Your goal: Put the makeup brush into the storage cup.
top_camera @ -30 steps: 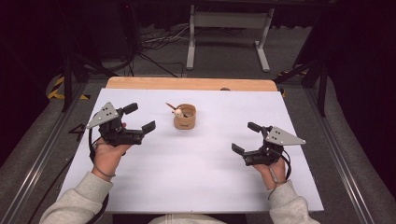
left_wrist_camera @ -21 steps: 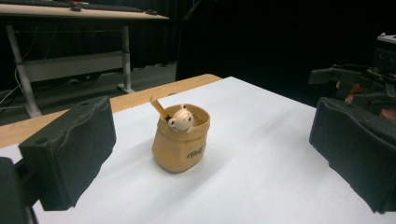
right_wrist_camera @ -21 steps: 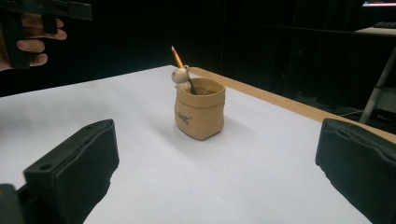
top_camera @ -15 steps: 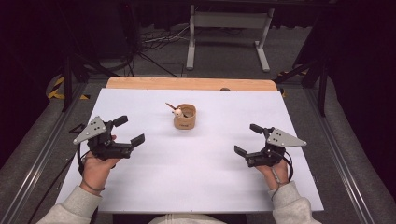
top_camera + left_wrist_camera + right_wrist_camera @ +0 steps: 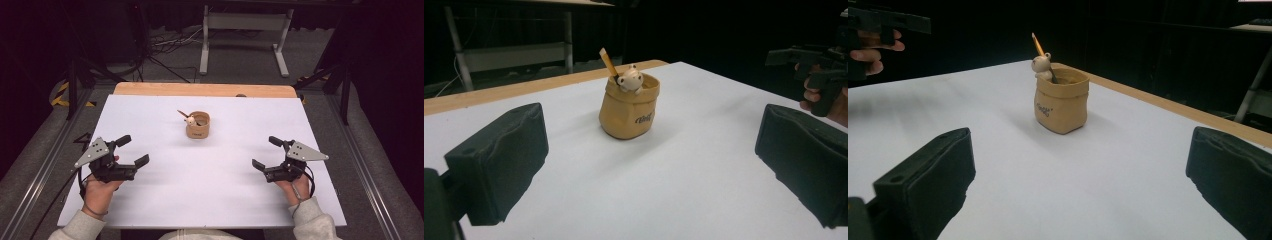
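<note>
A small tan sack-shaped pot (image 5: 198, 126) (image 5: 629, 112) (image 5: 1061, 102) stands upright on the white table (image 5: 210, 200), back of centre. A pencil with a little bear topper (image 5: 630, 77) (image 5: 1041, 61) leans out of it. My left gripper (image 5: 132, 151) hovers at the table's left, held by a hand, jaws wide apart and holding nothing. At the right side my right gripper (image 5: 266, 153) is likewise open with nothing in it. Both point toward the pot from well short of it.
A wooden strip (image 5: 200, 90) runs along the table's far edge. Beyond it stand a grey metal frame (image 5: 240, 35) and cables on the dark floor. Rails flank the table left and right.
My left gripper has drawn back toward the person and out to the left edge. The right gripper shifted slightly outward. The pot has not moved.
</note>
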Demonstrator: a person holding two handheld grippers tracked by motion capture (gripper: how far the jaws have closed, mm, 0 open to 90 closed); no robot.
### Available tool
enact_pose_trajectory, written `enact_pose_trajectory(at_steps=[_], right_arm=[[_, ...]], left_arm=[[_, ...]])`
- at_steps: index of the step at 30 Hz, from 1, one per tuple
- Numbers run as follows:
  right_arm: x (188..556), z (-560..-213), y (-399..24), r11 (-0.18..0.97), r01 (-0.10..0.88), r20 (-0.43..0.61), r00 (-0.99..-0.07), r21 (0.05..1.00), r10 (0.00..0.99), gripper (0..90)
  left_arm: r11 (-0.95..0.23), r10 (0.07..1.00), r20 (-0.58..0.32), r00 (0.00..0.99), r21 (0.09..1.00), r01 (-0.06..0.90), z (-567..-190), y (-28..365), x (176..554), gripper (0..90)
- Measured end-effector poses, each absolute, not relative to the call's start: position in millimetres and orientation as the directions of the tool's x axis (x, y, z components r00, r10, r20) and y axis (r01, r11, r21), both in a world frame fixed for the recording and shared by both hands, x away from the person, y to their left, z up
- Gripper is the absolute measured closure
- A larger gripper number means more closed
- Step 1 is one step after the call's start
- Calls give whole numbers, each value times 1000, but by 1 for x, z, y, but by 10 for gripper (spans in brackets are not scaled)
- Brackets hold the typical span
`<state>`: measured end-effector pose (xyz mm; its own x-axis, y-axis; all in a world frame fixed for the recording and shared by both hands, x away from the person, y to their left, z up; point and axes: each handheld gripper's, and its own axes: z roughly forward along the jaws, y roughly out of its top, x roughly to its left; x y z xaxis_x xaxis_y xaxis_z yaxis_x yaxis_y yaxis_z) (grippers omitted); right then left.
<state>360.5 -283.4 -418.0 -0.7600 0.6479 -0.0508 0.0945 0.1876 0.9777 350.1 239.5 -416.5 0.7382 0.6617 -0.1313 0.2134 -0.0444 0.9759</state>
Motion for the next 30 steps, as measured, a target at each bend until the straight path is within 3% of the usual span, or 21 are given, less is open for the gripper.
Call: enact_pose_trajectory(at_steps=[19, 30], right_arm=[[357, -435, -288, 195, 55, -85, -762, 979, 642, 0], [359, -441, -281, 228, 73, -90, -770, 971, 631, 0]], left_arm=[[-96, 657, -73, 750, 979, 179, -447, 245, 342, 15], [-41, 680, -126, 722, 977, 209, -459, 254, 349, 15]])
